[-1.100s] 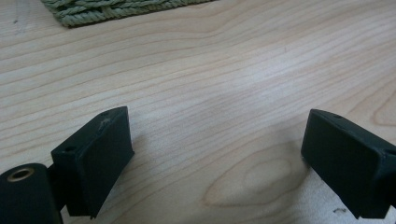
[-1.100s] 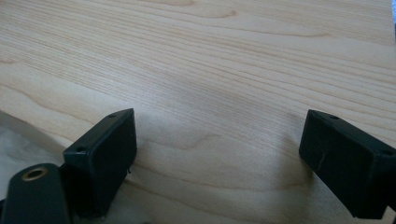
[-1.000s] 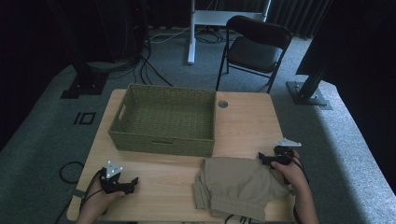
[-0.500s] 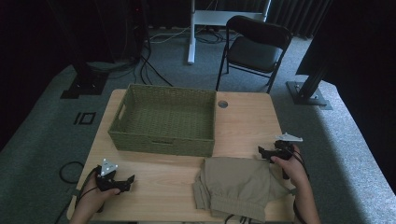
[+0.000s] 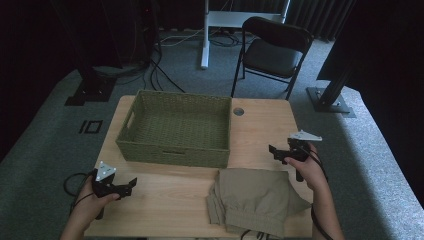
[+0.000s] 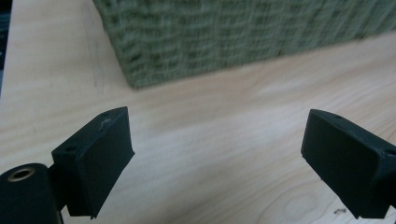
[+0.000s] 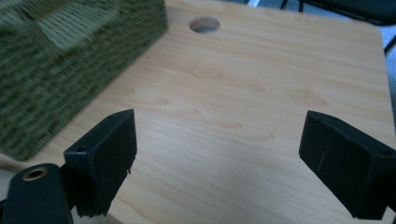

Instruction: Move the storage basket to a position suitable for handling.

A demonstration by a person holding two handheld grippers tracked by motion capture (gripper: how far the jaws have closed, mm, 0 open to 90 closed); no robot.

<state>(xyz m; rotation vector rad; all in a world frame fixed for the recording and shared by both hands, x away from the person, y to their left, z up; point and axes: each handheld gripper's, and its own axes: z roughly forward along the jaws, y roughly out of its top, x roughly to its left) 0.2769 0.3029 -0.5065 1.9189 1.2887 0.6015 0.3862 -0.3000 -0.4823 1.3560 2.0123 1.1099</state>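
Judged the folded khaki garment (image 5: 255,200) soft, light, floppy; best pinched at near corners. Left gripper (image 5: 131,183), right gripper (image 5: 272,150): spread, empty.

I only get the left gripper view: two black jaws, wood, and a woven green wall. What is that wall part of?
Observer: A green basket, seen from the high view; it has nothing in it.
Operator: Is there anything else on the table?
Observer: Yes, folded khaki trousers lie at the near edge, in front of the basket's right corner.
Operator: Where is the other gripper?
Observer: The right gripper is just beyond the trousers' far right corner, jaws wide apart with nothing between them.
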